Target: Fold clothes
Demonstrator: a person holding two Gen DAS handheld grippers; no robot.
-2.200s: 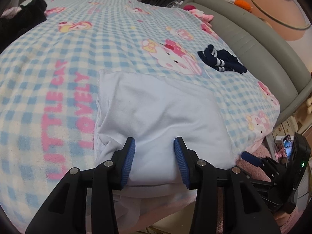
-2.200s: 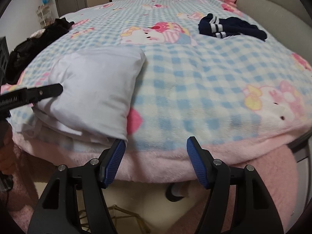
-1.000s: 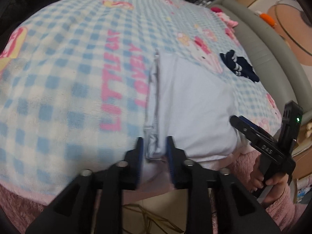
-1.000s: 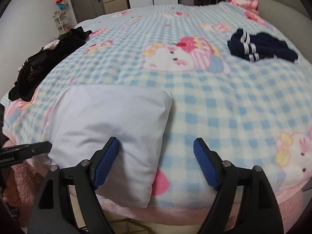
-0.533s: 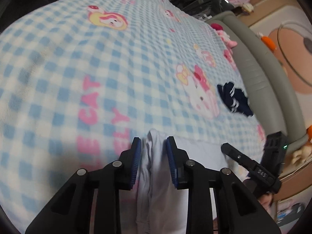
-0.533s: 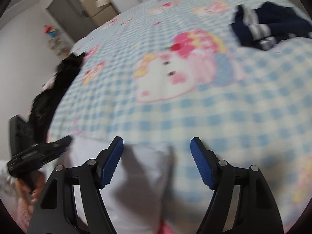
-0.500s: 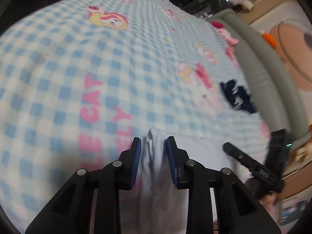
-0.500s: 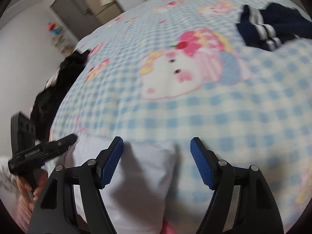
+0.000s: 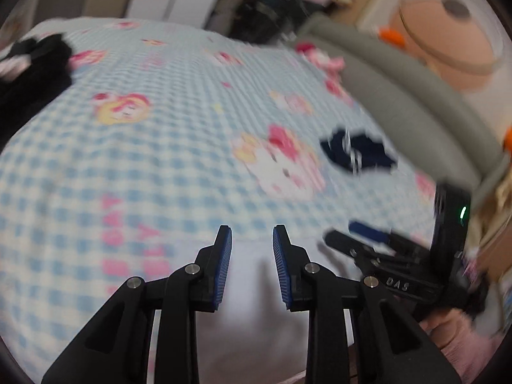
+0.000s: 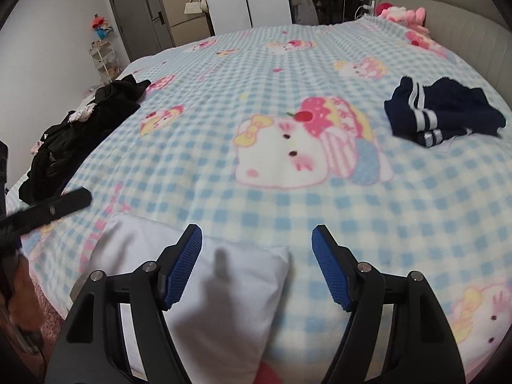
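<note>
A folded white garment (image 10: 230, 291) lies at the near edge of the bed; it also shows, blurred, in the left wrist view (image 9: 252, 313). My left gripper (image 9: 251, 240) is open with a narrow gap and hovers above the white garment, holding nothing. My right gripper (image 10: 257, 240) is wide open above the garment's right corner, empty. The right gripper shows at the right of the left wrist view (image 9: 368, 240). One finger of the left gripper (image 10: 54, 208) shows at the left of the right wrist view.
A blue checked blanket (image 10: 288, 73) covers the bed. Folded navy clothes with white stripes (image 10: 441, 112) lie at the right. A black clothes pile (image 10: 80, 137) lies at the left edge. A grey headboard (image 10: 448, 6) and pink plush toys (image 10: 400, 12) are at the far right.
My left gripper has let go of the white garment's edge, opened a little and lifted. The garment lies flat on the bed. My right gripper stays open above it.
</note>
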